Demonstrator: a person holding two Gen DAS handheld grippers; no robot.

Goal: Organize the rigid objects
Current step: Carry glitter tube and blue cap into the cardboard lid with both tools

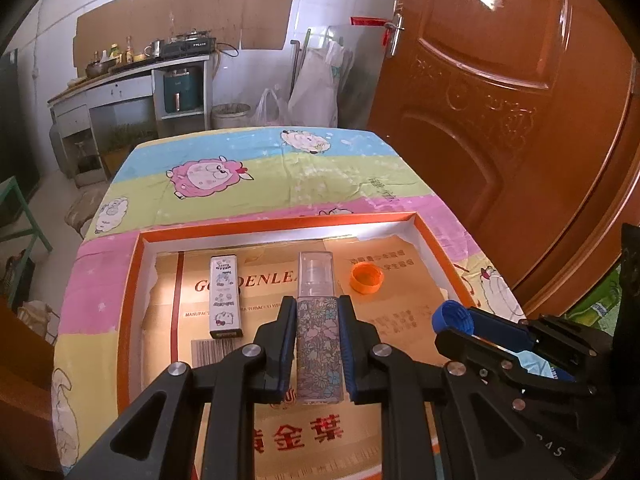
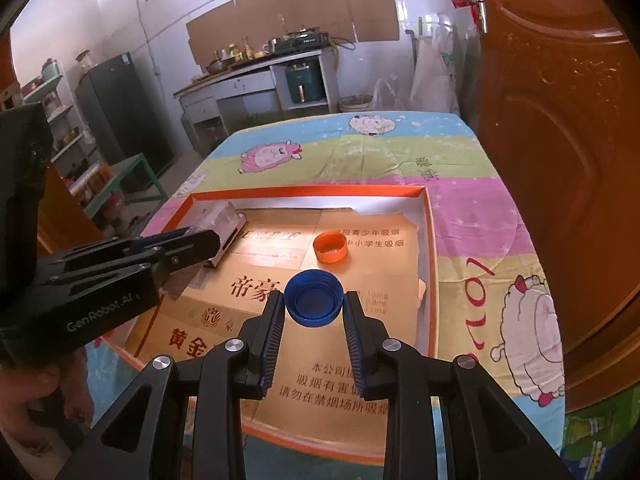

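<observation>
While the floral spray bottle [image 1: 319,334] is clamped lengthwise in the left gripper [image 1: 318,304] above the tray's near half, the blue cap [image 2: 314,299] sits pinched at the tips of the right gripper [image 2: 314,300]; an orange cap [image 2: 330,247] lies by the tray's [image 2: 430,240] far right corner; a white patterned box [image 1: 227,295] lies toward its left edge.
</observation>
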